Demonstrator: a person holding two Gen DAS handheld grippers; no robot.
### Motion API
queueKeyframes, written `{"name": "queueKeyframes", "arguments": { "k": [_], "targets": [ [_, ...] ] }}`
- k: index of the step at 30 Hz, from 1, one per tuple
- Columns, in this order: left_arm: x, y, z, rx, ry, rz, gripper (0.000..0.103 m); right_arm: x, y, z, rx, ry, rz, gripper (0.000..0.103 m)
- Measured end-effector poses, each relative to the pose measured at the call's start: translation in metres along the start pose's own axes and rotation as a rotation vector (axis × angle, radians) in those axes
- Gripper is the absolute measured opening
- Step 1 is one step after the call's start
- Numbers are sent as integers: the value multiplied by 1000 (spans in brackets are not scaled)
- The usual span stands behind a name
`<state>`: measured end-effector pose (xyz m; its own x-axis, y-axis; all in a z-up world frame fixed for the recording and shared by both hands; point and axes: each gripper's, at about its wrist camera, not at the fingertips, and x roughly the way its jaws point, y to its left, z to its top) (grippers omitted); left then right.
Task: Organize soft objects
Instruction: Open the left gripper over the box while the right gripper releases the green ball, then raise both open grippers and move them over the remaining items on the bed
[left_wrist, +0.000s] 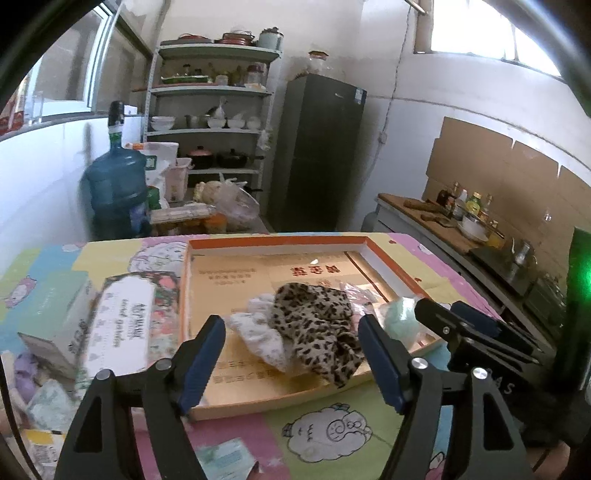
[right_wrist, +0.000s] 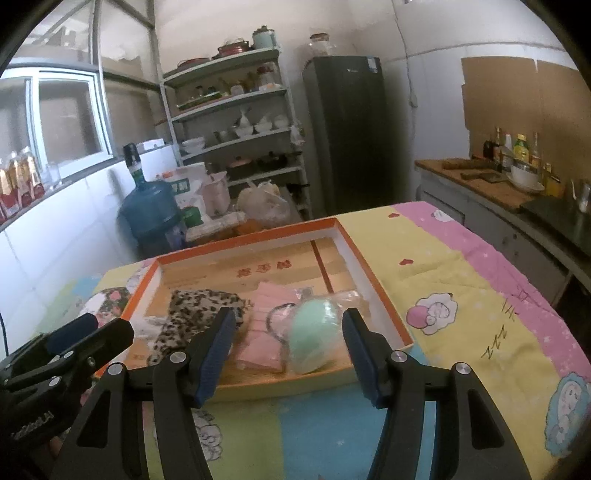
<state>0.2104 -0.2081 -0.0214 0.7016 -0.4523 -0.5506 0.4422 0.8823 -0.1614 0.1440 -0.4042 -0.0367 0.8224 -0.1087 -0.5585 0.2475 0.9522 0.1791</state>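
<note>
Both grippers, left (left_wrist: 291, 354) and right (right_wrist: 288, 350), were held wide open and empty at the tray's (right_wrist: 373, 280) near edge; cloths (left_wrist: 314, 325) and sponge (right_wrist: 314, 332) were kept inside.

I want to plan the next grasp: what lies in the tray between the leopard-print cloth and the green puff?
In the right wrist view, a pink packet with a dark hair tie on it lies between the leopard-print cloth and the green puff.
</note>
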Motion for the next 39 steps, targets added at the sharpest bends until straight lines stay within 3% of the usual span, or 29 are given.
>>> {"name": "queueKeyframes", "arguments": {
  "k": [39],
  "targets": [
    [-132,84,-24,-40,-167,222,75,-66,132,-25,-163,-81,145,62]
  ]
}}
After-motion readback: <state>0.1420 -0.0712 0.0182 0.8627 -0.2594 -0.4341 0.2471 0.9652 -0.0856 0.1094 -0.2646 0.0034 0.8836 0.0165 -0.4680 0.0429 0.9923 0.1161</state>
